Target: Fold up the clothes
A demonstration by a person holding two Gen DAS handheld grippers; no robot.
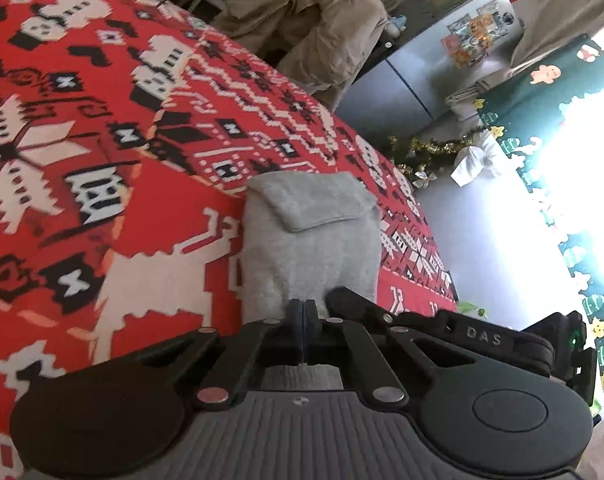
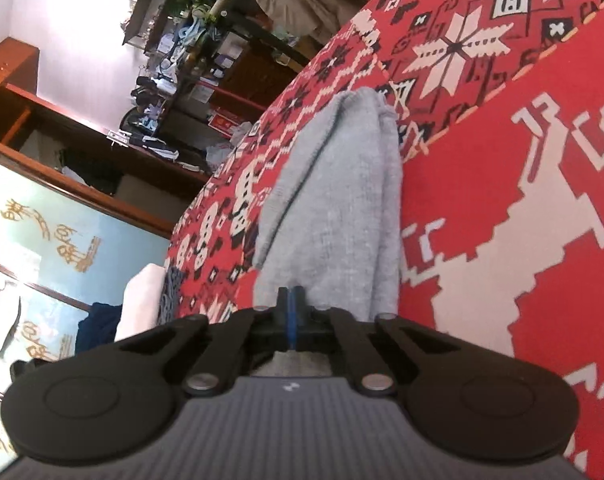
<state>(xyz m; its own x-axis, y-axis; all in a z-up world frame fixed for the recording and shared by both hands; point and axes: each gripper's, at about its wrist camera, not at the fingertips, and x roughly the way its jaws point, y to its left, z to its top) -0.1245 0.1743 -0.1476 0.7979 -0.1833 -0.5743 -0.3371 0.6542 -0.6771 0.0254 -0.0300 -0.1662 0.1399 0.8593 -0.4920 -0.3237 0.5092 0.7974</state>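
Observation:
A grey knit garment (image 1: 313, 236) lies folded into a narrow stack on the red patterned cloth (image 1: 102, 140) that covers the table. My left gripper (image 1: 302, 308) is shut on the near edge of the garment. The other gripper's black finger (image 1: 349, 300) shows just to its right. In the right wrist view the same grey garment (image 2: 341, 208) stretches away from me with its layers stacked. My right gripper (image 2: 290, 300) is shut on its near edge.
The red cloth (image 2: 501, 160) runs to a table edge near the garment. Beyond it are a beige coat over a chair (image 1: 313, 20), a steel fridge (image 1: 441, 60), a green festive mat (image 1: 561, 140), and a dark wooden shelf unit (image 2: 174, 60).

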